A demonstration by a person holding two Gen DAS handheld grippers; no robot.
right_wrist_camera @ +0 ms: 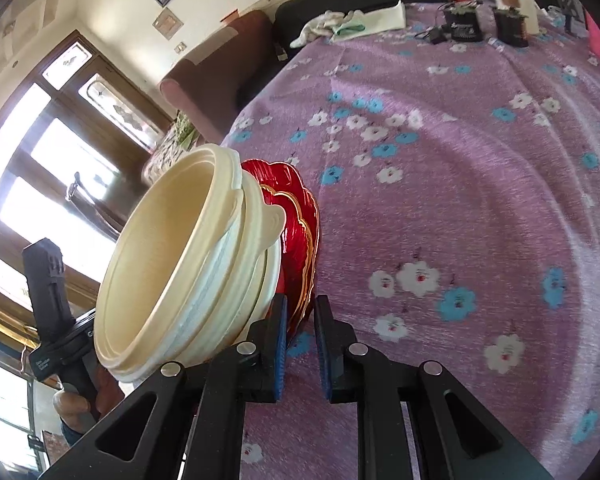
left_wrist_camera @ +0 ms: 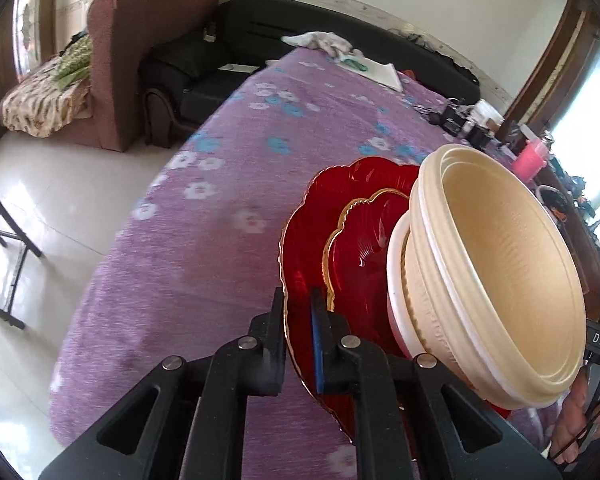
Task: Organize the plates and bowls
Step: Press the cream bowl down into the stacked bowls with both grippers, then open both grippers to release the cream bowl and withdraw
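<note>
A stack of red scalloped plates (left_wrist_camera: 336, 216), the upper one gold-rimmed (left_wrist_camera: 364, 240), carries nested cream bowls (left_wrist_camera: 500, 264). The stack hangs tilted above the purple flowered tablecloth (left_wrist_camera: 220, 208). My left gripper (left_wrist_camera: 297, 312) is shut on the near rim of the large red plate. In the right wrist view my right gripper (right_wrist_camera: 301, 320) is shut on the opposite rim of the red plates (right_wrist_camera: 296, 208), with the cream bowls (right_wrist_camera: 172, 264) leaning to its left. A hand (right_wrist_camera: 72, 404) holds the other gripper's body behind the bowls.
A white cloth and paper (left_wrist_camera: 332, 42) lie at the table's far end. Black electronic boxes (right_wrist_camera: 464, 24) and a pink box (left_wrist_camera: 534, 158) stand along the far right. A black sofa (left_wrist_camera: 260, 28) and a brown armchair (left_wrist_camera: 112, 64) are behind the table.
</note>
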